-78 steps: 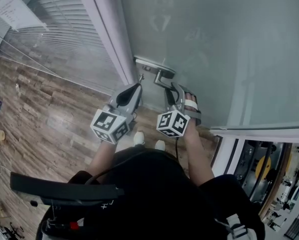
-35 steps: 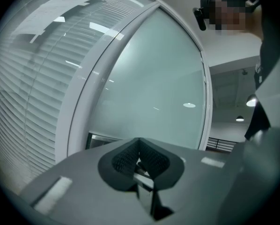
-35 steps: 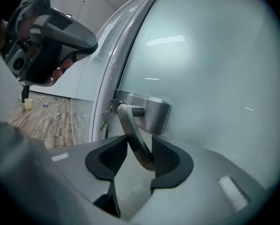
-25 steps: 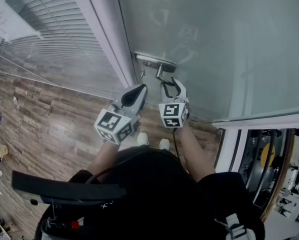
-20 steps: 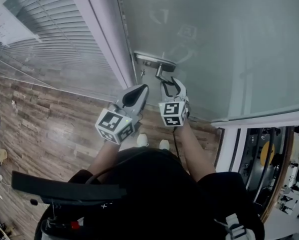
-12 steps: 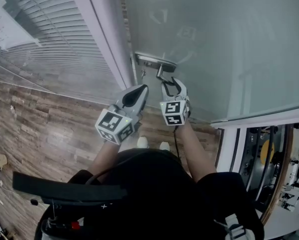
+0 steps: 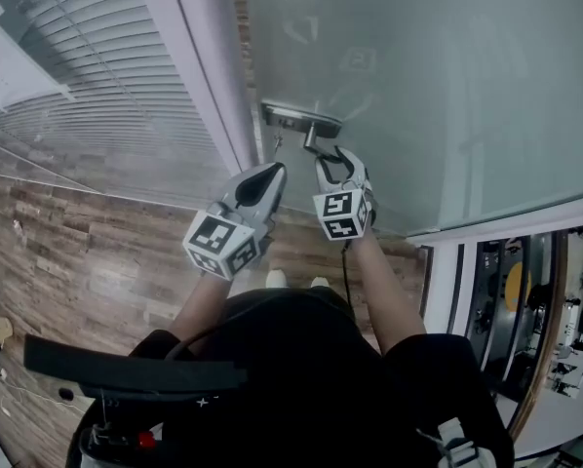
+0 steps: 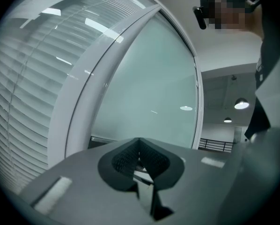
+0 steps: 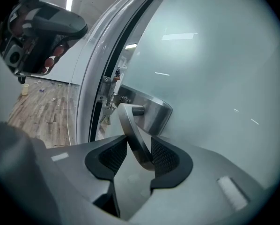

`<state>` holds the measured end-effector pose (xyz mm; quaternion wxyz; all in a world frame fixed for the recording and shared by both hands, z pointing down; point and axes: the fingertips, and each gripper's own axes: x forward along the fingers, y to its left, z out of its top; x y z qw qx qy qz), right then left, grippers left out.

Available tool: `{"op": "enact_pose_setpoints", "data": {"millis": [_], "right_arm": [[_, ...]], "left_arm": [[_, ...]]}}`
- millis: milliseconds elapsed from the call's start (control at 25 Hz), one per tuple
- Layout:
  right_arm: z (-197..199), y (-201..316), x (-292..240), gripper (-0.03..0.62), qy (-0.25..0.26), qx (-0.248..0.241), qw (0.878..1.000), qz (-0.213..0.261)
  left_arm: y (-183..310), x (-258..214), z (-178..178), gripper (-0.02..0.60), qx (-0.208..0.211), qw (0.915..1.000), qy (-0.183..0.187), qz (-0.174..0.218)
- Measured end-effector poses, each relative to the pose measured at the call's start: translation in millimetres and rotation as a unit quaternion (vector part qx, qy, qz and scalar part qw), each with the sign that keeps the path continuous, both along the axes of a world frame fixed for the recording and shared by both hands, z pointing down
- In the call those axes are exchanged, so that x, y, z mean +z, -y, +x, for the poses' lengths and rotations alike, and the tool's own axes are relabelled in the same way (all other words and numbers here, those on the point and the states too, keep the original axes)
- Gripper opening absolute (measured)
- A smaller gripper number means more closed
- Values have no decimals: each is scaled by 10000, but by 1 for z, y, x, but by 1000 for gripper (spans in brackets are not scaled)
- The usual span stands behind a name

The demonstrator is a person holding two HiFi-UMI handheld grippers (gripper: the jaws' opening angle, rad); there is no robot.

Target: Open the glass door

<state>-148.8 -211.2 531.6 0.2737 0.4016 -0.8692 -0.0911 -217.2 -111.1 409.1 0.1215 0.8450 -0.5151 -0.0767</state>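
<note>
Head view, with both gripper views. The glass door (image 7: pixel 418 86) is a frosted pane that fills the frame above and to the right of the lever handle (image 7: pixel 314 142). The handle springs from a metal lock plate (image 7: pixel 299 118) at the pane's left edge. A narrow dark gap shows between that edge and the white door frame (image 7: pixel 209 76), just left of the handle.

The right gripper (image 7: pixel 335 156) reaches up to the handle from below. In the right gripper view, its tongs (image 9: pixel 139 156) stand at a narrow setting, closed about the lever (image 9: pixel 130 125). The lever crosses the gap on a slant and lies against the right-hand pad (image 9: pixel 165 156). A small space remains at the lower left. A bunch of keys (image 9: pixel 107 111) hangs just left of the handle, at the door's edge.

The left gripper (image 7: pixel 270 171) sits just left of and below the handle, beside the right gripper and apart from the lever. In its own view, its tongs (image 8: pixel 140 146) are closed pad to pad with nothing between them.

Slatted blinds (image 7: pixel 87 57) behind glass lie well left of the handle, beyond the frame. The wood-plank floor (image 7: pixel 77 252) lies below and to the left. Each gripper's marker cube (image 7: pixel 340 213) faces the camera.
</note>
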Motion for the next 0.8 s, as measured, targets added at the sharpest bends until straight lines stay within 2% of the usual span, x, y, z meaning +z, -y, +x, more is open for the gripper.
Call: {"op": "enact_pose_setpoints", "data": {"millis": [440,600,800], "right_arm": [[10,5,-5,164,-526,-83,9983,254],[12,6,-4,169,-1010,-195,9930,579],[8,13,-9,167,-1398,-380,9872,665]], "left_arm": [[-1,6,-1,0,89,9999,-77,-3],[-1,16,-4,0,117,9999,-103,-12],[5,14,-4,0,187,9997,-142,-17]]}}
